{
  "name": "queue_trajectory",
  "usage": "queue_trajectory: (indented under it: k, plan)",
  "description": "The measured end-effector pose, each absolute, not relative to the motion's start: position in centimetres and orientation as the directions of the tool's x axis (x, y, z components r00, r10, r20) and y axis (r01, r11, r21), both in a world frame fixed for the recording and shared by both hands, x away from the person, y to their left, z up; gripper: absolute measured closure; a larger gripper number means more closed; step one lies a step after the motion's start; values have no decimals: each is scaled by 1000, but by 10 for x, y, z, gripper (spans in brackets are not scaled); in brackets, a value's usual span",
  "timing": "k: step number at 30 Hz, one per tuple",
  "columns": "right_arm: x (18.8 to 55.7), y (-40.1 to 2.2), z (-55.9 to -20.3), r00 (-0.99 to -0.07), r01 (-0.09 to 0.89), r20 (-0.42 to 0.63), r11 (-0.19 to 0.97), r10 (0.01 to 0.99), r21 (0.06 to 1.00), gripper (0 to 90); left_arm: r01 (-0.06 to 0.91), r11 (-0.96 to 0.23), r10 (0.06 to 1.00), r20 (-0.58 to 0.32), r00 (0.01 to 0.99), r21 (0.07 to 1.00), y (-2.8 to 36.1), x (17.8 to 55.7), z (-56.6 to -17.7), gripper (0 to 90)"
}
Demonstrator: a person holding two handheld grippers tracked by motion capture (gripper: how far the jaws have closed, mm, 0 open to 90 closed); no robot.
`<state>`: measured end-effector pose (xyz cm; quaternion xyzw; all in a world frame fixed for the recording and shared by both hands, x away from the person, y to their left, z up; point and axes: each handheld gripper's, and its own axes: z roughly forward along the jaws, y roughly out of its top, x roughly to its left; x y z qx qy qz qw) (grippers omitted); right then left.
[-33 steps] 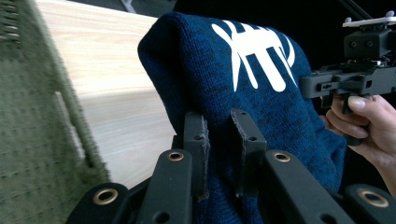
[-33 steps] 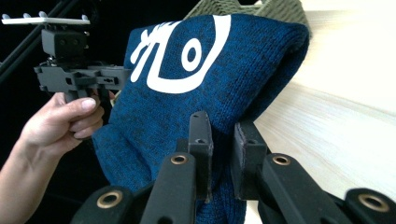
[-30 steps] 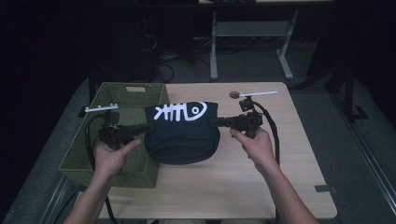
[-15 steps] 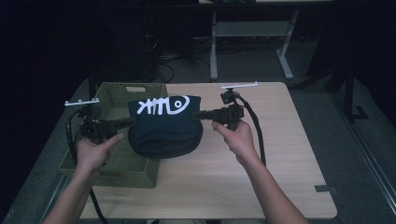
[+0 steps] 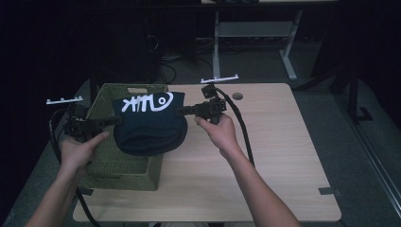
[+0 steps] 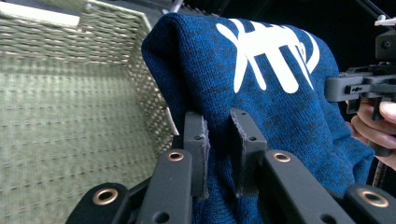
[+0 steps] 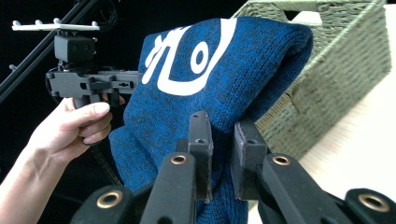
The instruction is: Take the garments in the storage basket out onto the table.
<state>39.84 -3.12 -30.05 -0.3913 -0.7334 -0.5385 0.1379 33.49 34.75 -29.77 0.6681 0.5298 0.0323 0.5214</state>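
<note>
A folded dark blue knit garment (image 5: 149,124) with a white fish-bone print hangs in the air above the green woven basket (image 5: 103,161). My left gripper (image 5: 117,121) is shut on its left edge and my right gripper (image 5: 180,111) is shut on its right edge. In the left gripper view the blue knit (image 6: 275,107) is pinched between the black jaws (image 6: 218,154), with the basket wall (image 6: 70,116) to the left. In the right gripper view the knit (image 7: 219,93) is pinched the same way (image 7: 220,154), and the other hand's gripper (image 7: 84,79) holds the far side.
The basket sits at the left end of the light wooden table (image 5: 279,156), partly over its edge. A small round hole (image 5: 237,96) marks the tabletop near the back. Desk legs (image 5: 288,52) and cables lie on the dark floor behind.
Both hands have carried the garment leftward and slightly up, from over the table's middle to above the basket.
</note>
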Motion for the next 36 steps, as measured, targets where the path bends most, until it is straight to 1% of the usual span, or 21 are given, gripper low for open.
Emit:
queue_trajectory:
  k: [3, 20, 30, 36]
  plan:
    - [403, -21, -302, -664, 717, 613, 129, 428, 686, 795, 674, 111, 747, -508, 428, 731, 356, 336, -299, 785]
    - [421, 27, -321, -638, 749, 653, 133, 408, 649, 795, 690, 135, 785, -502, 363, 711, 397, 346, -312, 785]
    - [425, 61, -333, -632, 760, 663, 154, 401, 632, 792, 703, 150, 815, -489, 310, 695, 423, 346, -319, 785]
    - [426, 74, -342, -622, 769, 668, 161, 408, 618, 790, 716, 148, 828, -482, 287, 682, 431, 348, -326, 785]
